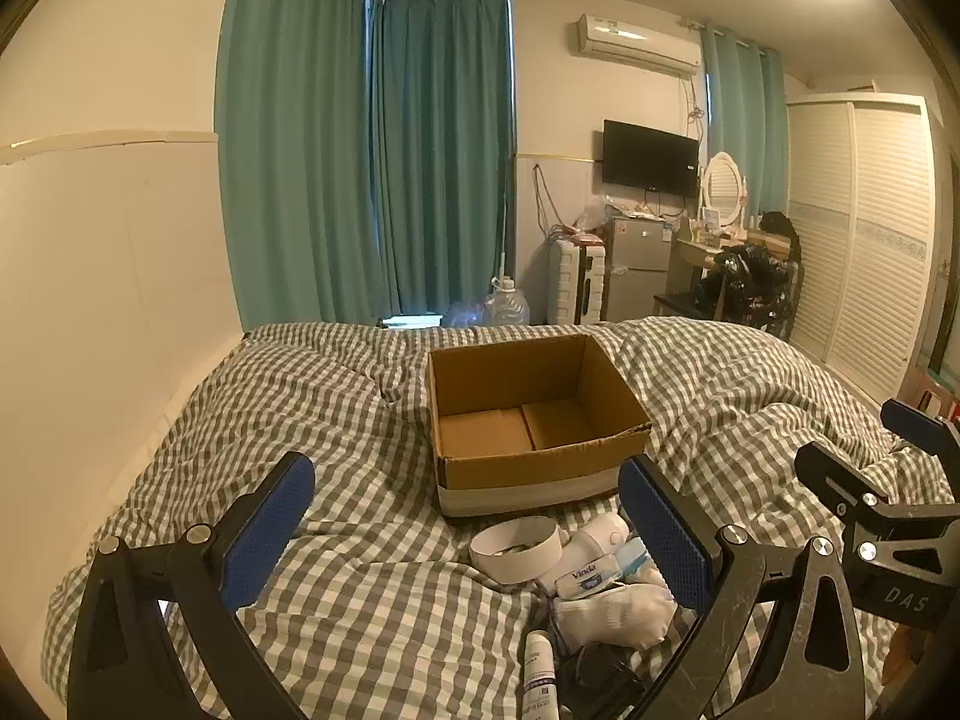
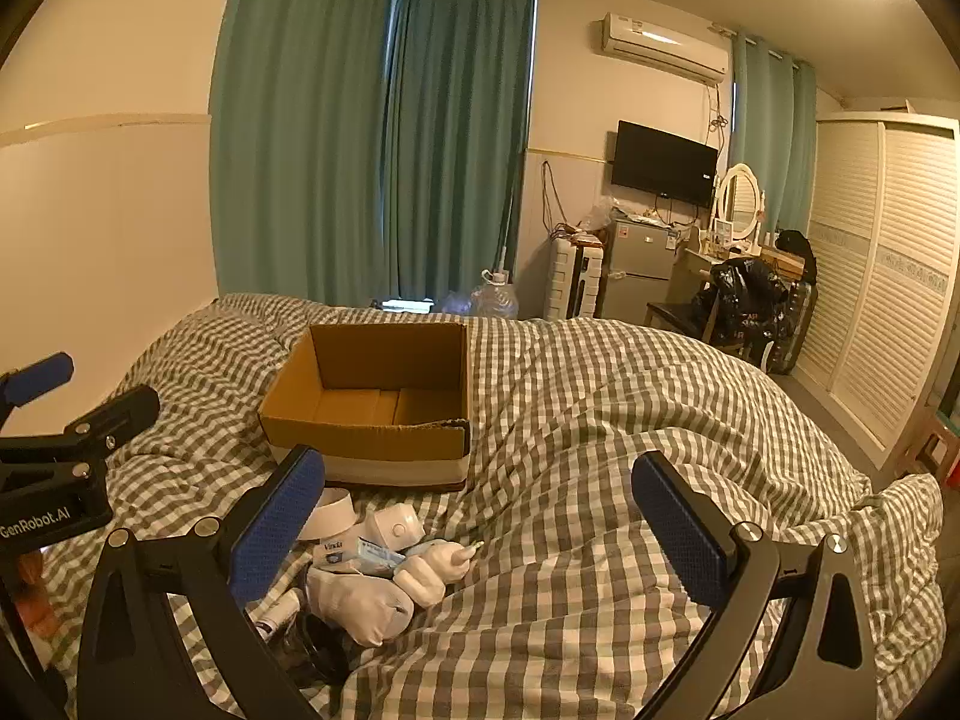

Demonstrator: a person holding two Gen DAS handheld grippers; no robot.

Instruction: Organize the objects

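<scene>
We read "Vinda" in blue on the small tissue pack (image 1: pixel 585 577) lying in the near pile of things on the bed. In the left wrist view, the letters "DAS" stand on the black body of the right gripper (image 1: pixel 906 600) at the right edge. In the right wrist view, "GenRobot.AI" stands in white on the black body of the left gripper (image 2: pixel 36 521) at the left edge. We cannot read the print on the tube (image 1: pixel 538 675).

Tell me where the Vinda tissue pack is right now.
The Vinda tissue pack lies on the checked bedspread in the small pile just in front of the open cardboard box, between the white tape roll and the white sock.
</scene>
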